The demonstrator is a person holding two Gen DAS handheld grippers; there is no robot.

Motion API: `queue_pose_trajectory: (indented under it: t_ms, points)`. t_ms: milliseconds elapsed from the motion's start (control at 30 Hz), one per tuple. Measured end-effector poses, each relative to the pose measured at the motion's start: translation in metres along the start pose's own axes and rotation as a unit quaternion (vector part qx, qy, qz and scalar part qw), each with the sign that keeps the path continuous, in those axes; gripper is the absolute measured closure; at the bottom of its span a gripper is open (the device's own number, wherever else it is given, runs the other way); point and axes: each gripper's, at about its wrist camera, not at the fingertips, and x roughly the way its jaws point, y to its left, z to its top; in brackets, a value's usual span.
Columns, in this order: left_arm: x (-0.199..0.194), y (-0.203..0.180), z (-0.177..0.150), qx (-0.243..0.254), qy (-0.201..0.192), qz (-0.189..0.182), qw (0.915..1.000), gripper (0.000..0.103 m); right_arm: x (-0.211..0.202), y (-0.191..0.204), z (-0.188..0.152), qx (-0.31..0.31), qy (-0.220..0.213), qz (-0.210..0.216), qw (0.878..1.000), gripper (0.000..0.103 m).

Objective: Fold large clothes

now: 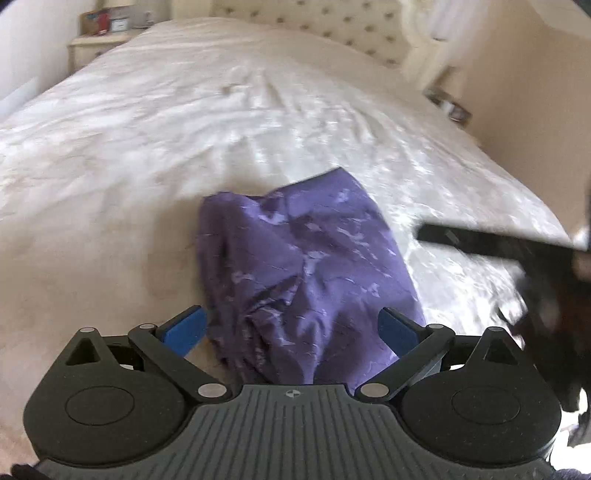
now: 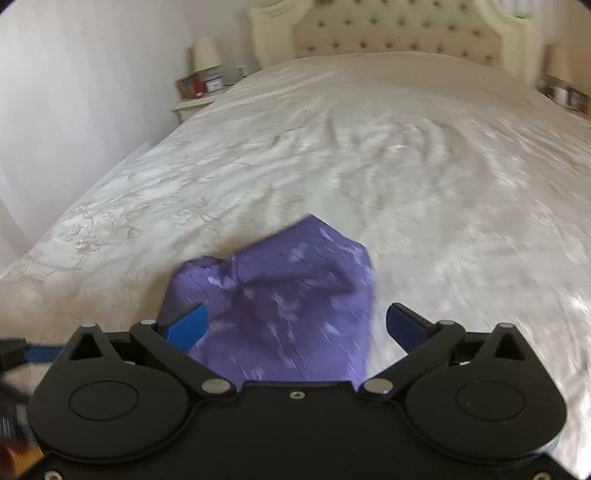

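A purple garment (image 1: 303,266) with pale markings lies folded into a compact, slightly rumpled bundle on the cream bed cover (image 1: 221,110). My left gripper (image 1: 291,326) hovers over its near end, open, its blue pads wide apart and not touching the cloth. At the right edge of the left wrist view a blurred dark part of the right gripper (image 1: 480,243) shows. In the right wrist view the same garment (image 2: 280,288) lies just ahead of my right gripper (image 2: 295,325), also open, nothing pinched. A blue pad of the left gripper (image 2: 37,352) shows at the far left.
The wide bed cover (image 2: 406,166) stretches back to a tufted headboard (image 2: 388,33). A nightstand (image 2: 192,103) with a lamp (image 2: 205,55) and small items stands at the left, another nightstand (image 2: 565,96) at the right. A wall runs along the left.
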Motion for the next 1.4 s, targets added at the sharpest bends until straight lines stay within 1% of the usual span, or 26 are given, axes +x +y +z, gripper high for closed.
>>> queue_pose_trajectory:
  t_ms: [67, 133, 300, 333, 367, 433, 667, 833, 1000, 1167, 1233, 1400]
  points:
    - [-0.005, -0.003, 0.003, -0.008, 0.002, 0.015, 0.9999, 0.003, -0.012, -0.005, -0.009, 0.005, 0.009, -0.019, 1.0, 0.0]
    - [-0.01, -0.009, 0.006, -0.014, 0.01, 0.038, 0.9991, 0.004, -0.02, -0.008, -0.018, 0.005, 0.013, -0.034, 0.999, 0.0]
    - [-0.022, -0.029, 0.003, -0.027, 0.024, 0.076, 0.9965, 0.011, -0.045, -0.022, -0.036, 0.032, 0.023, -0.027, 0.999, 0.0]
    - [-0.026, -0.033, 0.002, -0.029, 0.028, 0.082, 0.9958, 0.012, -0.05, -0.023, -0.038, 0.035, 0.025, -0.028, 0.999, 0.0]
    - [-0.028, -0.038, 0.001, -0.033, 0.035, 0.092, 0.9946, 0.015, -0.056, -0.023, -0.04, 0.035, 0.029, -0.032, 0.998, 0.0]
    - [-0.035, -0.048, -0.003, -0.036, 0.036, 0.105, 0.9931, 0.017, -0.068, -0.024, -0.045, 0.034, 0.027, -0.032, 0.999, 0.0]
    - [-0.053, -0.085, -0.015, -0.021, 0.024, 0.132, 0.9908, 0.018, -0.101, -0.023, -0.054, 0.021, 0.016, -0.033, 0.999, 0.001]
    - [-0.063, -0.102, -0.023, -0.028, 0.022, 0.142, 0.9892, 0.018, -0.118, -0.018, -0.059, 0.01, 0.006, -0.04, 0.999, 0.001]
    - [-0.072, -0.115, -0.033, -0.02, 0.024, 0.17, 0.985, 0.018, -0.136, -0.013, -0.067, 0.004, -0.01, -0.039, 0.999, 0.001]
    - [-0.079, -0.124, -0.04, -0.005, 0.024, 0.2, 0.9794, 0.018, -0.147, -0.011, -0.073, 0.006, -0.016, -0.042, 0.999, 0.001]
    - [-0.082, -0.126, -0.042, 0.002, 0.023, 0.201, 0.9793, 0.018, -0.151, -0.011, -0.075, 0.009, -0.018, -0.043, 0.999, 0.001]
    - [-0.088, -0.128, -0.049, 0.001, 0.022, 0.19, 0.9816, 0.018, -0.159, -0.011, -0.08, 0.012, -0.021, -0.048, 0.999, 0.001]
